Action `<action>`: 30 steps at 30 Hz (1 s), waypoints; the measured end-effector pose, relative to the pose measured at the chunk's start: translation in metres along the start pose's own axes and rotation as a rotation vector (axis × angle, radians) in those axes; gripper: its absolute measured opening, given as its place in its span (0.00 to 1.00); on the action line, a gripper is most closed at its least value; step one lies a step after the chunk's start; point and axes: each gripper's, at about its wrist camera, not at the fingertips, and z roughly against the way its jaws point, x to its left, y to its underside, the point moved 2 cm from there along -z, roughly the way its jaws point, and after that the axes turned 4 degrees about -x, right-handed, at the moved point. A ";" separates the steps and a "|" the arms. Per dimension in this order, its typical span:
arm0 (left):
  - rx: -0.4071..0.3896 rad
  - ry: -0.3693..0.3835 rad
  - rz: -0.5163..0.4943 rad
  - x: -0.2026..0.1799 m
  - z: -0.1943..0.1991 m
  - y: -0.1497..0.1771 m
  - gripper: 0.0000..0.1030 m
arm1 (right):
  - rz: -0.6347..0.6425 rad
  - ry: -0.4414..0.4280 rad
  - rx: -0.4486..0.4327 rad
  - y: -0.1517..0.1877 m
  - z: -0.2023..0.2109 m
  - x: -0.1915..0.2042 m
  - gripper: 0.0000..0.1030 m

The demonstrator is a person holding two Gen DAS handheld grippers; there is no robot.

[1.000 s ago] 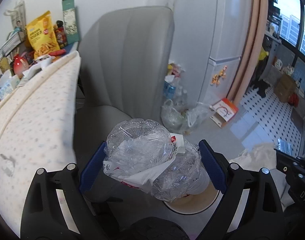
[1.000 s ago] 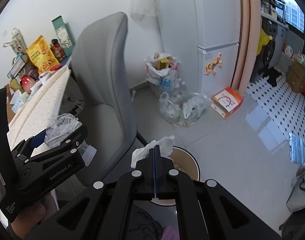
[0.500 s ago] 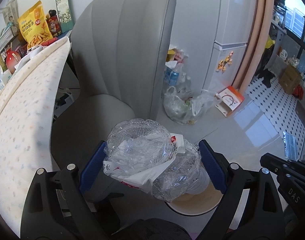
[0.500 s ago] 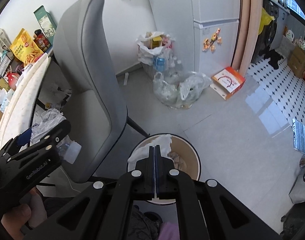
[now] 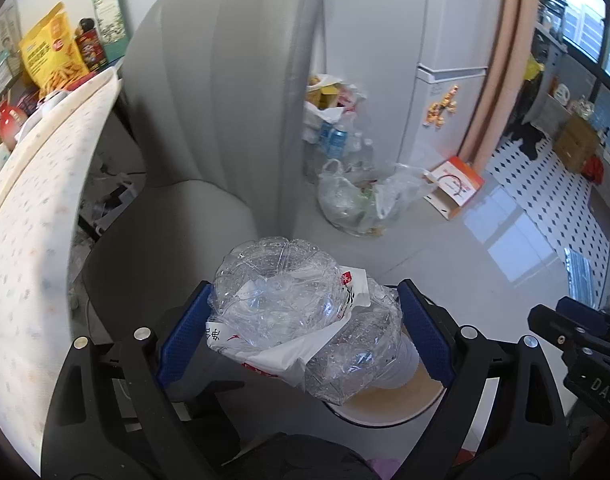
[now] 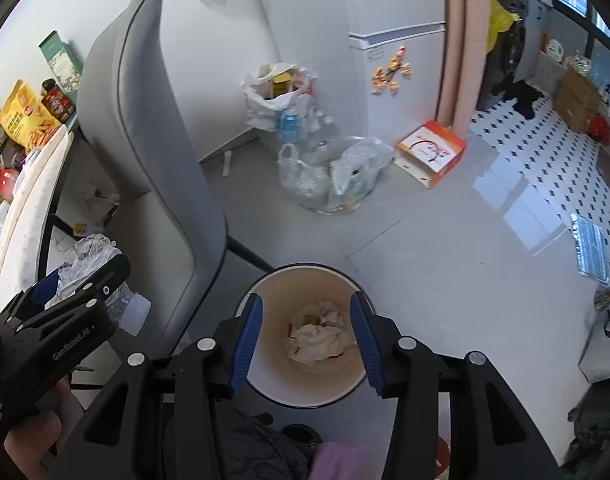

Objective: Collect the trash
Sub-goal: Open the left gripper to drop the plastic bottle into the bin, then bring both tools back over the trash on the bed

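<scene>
Above one bin (image 6: 305,392), right gripper (image 6: 307,342) jaws just spread, empty, left gripper (image 5: 305,332) pinching one crushed bottle (image 5: 281,300)

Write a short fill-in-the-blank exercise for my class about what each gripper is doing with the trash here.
1. The left gripper is shut on a crushed clear plastic ____.
2. The right gripper is ____, with nothing between its pads.
3. Crumpled tissue lies inside the round ____.
4. The grey chair stands to the ____ of the bin in the right wrist view.

Missing words: bottle; open; bin; left
</scene>
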 end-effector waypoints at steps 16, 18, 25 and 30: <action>0.004 0.165 0.005 -0.035 0.022 -0.004 0.92 | -0.091 0.067 -0.100 0.002 0.053 -0.051 0.58; -0.014 0.152 0.013 -0.030 0.030 -0.006 0.92 | -0.084 0.060 -0.108 0.001 0.056 -0.047 0.59; -0.062 0.110 0.064 -0.003 0.059 -0.009 0.92 | -0.051 0.036 -0.157 -0.003 0.077 -0.022 0.72; -0.104 0.081 0.097 0.021 0.083 -0.009 0.94 | -0.013 0.014 -0.184 -0.003 0.095 0.001 0.78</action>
